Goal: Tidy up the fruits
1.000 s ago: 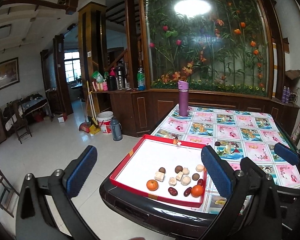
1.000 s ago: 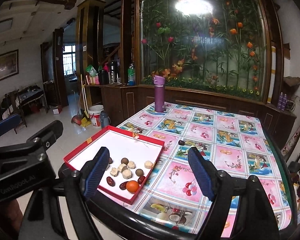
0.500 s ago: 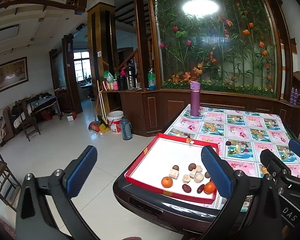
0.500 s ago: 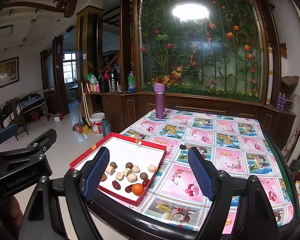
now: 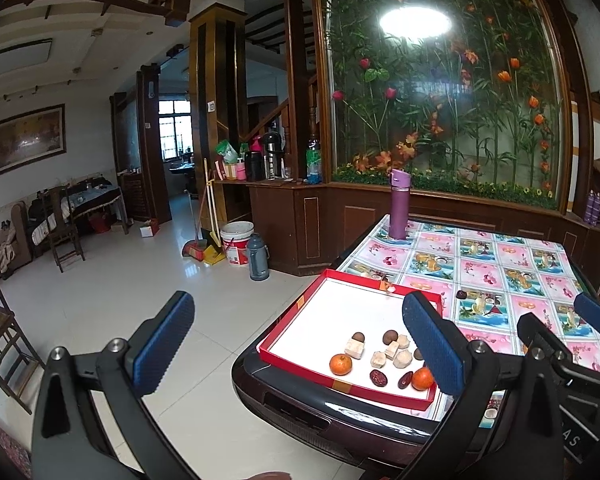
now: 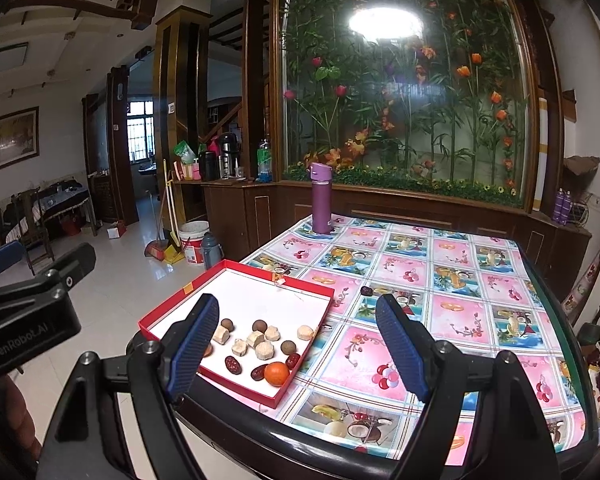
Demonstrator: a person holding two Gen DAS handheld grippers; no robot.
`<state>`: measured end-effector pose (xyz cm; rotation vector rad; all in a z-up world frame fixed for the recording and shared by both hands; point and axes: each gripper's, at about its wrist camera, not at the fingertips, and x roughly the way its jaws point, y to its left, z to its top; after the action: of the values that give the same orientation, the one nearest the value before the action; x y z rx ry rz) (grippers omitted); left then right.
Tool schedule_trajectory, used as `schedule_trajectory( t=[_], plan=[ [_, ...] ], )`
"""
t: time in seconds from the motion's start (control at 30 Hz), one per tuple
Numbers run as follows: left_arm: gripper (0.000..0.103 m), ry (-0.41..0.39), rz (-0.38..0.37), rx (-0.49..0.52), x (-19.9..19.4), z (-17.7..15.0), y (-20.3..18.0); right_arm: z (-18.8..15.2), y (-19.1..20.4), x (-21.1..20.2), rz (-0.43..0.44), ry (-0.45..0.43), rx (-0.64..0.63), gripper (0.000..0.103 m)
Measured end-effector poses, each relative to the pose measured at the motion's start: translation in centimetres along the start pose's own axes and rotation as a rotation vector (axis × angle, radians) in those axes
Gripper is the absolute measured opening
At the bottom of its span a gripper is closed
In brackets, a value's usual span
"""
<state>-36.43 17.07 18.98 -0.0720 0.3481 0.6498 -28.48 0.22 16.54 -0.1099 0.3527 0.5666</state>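
Left tool (image 5: 296, 344) has drifted sideways off the shallow red cardboard box (image 6: 168, 312) on the patterned surface (image 6: 460, 280); both tools gape empty. One dark date (image 6: 366, 290) lies beyond the box's far-right corner, ahead of the right tool (image 6: 296, 344), which is nearer.

Your left gripper (image 5: 296, 344) has slid sideways off the table (image 5: 300, 408), jaws wide over floor; the red tray (image 5: 340, 382) now sits by its right finger.

A family home's living and dining room: a framed painting (image 5: 27, 139) at nine o'clock, wooden chairs (image 5: 62, 227), broom and bucket (image 5: 236, 243) on tiled floor, staircase beyond, flower-patterned glass partition (image 5: 452, 92) at twelve o'clock.
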Motion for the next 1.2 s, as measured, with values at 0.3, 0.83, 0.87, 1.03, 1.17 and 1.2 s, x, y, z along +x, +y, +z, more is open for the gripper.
schedule_trajectory(
  t=[0.3, 0.83, 0.87, 1.03, 1.17, 1.2],
  plan=[
    [0.103, 0.004, -0.005, -0.019, -0.01, 0.07, 0.46, -0.04, 0.24, -0.06, 0.004, 0.007, -0.005, 0.081],
    [0.103, 0.013, -0.008, -0.008, 0.22, -0.27, 0.27, -0.08, 0.46, 0.12, 0.007, 0.014, -0.008, 0.081],
    [0.103, 0.014, -0.008, -0.008, 0.18, -0.25, 0.27, -0.08, 0.46, 0.11, 0.008, 0.013, -0.007, 0.081],
    [0.103, 0.014, -0.011, -0.008, 0.22, -0.34, 0.23, -0.04, 0.47, 0.12, 0.005, 0.013, -0.009, 0.081],
    [0.103, 0.014, -0.013, -0.003, 0.18, -0.44, 0.13, -0.26, 0.46, 0.24, 0.005, 0.015, -0.006, 0.081],
    [0.103, 0.014, -0.014, -0.001, 0.14, -0.52, 0.05, -0.40, 0.43, 0.27, 0.005, 0.015, -0.005, 0.081]
  ],
)
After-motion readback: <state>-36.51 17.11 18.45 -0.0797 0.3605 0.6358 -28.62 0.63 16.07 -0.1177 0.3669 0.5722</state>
